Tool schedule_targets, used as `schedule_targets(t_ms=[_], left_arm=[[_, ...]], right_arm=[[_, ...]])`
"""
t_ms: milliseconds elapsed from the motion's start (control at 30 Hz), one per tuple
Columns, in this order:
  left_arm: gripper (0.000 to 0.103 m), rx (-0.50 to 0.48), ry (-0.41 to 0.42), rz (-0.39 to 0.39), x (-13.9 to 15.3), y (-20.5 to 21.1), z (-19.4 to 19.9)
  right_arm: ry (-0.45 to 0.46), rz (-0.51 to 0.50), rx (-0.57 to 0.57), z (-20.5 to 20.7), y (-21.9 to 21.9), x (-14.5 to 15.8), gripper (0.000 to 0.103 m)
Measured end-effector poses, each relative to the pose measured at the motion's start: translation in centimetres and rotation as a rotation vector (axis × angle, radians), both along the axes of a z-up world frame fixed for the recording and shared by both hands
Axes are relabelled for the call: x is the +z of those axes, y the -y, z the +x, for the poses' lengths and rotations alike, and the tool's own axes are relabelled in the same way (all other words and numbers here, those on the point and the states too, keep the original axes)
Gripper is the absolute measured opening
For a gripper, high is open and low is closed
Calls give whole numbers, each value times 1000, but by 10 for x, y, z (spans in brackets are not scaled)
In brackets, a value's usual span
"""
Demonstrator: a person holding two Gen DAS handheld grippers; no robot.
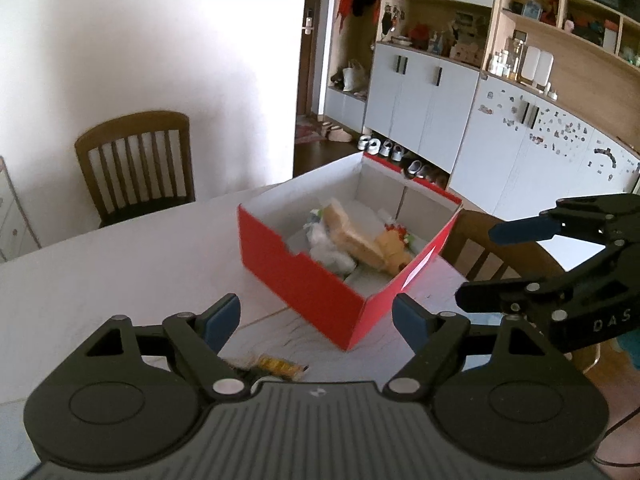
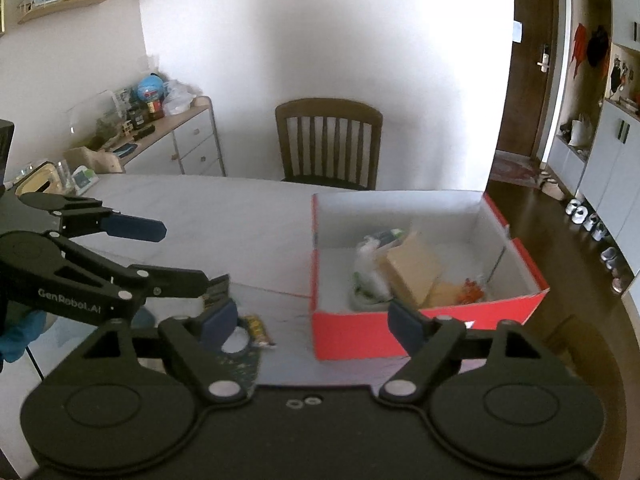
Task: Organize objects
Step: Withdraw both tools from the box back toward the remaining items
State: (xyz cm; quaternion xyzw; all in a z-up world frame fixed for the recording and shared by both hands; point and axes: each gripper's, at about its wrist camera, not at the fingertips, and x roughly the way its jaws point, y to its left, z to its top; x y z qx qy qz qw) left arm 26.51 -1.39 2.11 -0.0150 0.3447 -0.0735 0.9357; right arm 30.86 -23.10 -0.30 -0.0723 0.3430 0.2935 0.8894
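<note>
An open red box (image 1: 320, 292) (image 2: 360, 332) with a white inside stands on the white table (image 1: 120, 264) (image 2: 224, 220). It holds a tan carton (image 1: 360, 236) (image 2: 412, 268), a white bag (image 1: 328, 252) (image 2: 368, 272) and a small red-orange item (image 2: 472, 292). My left gripper (image 1: 316, 320) is open and empty, just before the box's near corner. My right gripper (image 2: 312, 322) is open and empty, before the box's near wall. A small yellow packet (image 1: 280, 366) (image 2: 258, 330) lies on the table between the grippers. Each gripper shows in the other's view, the right one (image 1: 480, 264) and the left one (image 2: 180, 256).
A wooden chair (image 1: 136, 168) (image 2: 328, 144) stands at the table's far side. A second chair (image 1: 488, 256) is by the box's right. A sideboard with clutter (image 2: 160, 132) is at the left. Cabinets and shelves (image 1: 460, 92) line the far wall.
</note>
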Motion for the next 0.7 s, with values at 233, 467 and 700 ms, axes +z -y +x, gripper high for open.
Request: schedule_targets(t_ms=[233, 467, 700], left_arm=[[84, 11, -12, -13, -12, -34, -28], [103, 43, -39, -48, -36, -60, -51], [103, 35, -70, -40, -72, -69, -74]], right_arm=[[-13, -3, 8, -23, -27, -12, 95], [-47, -27, -19, -38, -45, -33, 95], [-89, -56, -51, -47, -51, -61, 95]])
